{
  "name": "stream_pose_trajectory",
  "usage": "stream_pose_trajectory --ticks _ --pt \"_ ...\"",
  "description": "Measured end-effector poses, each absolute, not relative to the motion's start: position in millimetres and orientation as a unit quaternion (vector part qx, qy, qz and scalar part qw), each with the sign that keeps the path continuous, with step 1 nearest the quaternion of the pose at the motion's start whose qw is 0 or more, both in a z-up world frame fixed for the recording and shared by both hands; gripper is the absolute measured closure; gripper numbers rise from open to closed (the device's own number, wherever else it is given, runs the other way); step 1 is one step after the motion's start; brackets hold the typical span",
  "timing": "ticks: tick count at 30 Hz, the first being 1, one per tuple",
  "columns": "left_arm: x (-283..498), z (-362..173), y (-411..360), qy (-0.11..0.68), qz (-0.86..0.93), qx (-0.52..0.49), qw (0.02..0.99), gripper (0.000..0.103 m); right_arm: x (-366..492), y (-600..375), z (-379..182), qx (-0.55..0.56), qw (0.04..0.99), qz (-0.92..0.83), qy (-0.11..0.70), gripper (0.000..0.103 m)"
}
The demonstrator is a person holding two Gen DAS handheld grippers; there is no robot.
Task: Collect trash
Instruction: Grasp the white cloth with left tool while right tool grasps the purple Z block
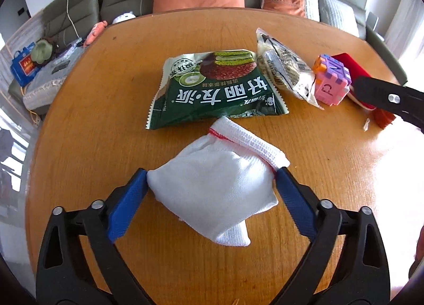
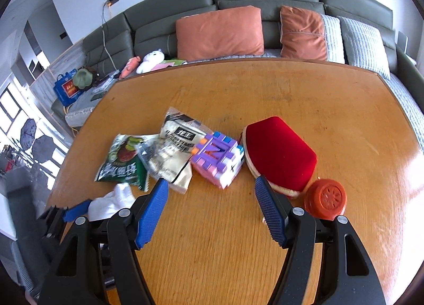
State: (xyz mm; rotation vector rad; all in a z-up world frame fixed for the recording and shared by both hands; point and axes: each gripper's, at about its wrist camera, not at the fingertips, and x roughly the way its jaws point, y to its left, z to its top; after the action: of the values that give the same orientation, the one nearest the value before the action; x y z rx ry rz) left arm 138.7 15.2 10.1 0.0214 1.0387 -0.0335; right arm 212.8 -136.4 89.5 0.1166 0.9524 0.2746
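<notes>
from the left wrist, the left tool (image 1: 210,176) had its blue pads pressed against both sides of a white sock (image 1: 217,185) on the counter (image 1: 106,119). the green snack wrapper (image 1: 212,90) lay just beyond, long axis across the view, with a clear wrapper (image 1: 286,71) beside it. from the right wrist, the right tool (image 2: 212,185) stood spread over bare wood, near a foam cube (image 2: 220,159), a red pouch (image 2: 278,153) and what seemed an orange cap (image 2: 327,197).
</notes>
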Motion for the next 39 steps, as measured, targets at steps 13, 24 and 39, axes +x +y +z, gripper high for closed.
stream_pose_trajectory --ticks 13,24,39 --pt "140 19 13 0.483 -0.054 0.002 0.874 0.067 247 -128 68 0.094 0.874 0.082 0.470 0.047" --pt "128 27 27 0.483 -0.057 -0.033 0.873 0.067 220 -141 86 0.115 0.880 0.075 0.455 0.049" --pt "45 79 73 0.443 -0.055 -0.042 0.894 0.067 124 -92 135 0.097 0.880 0.129 0.447 0.049"
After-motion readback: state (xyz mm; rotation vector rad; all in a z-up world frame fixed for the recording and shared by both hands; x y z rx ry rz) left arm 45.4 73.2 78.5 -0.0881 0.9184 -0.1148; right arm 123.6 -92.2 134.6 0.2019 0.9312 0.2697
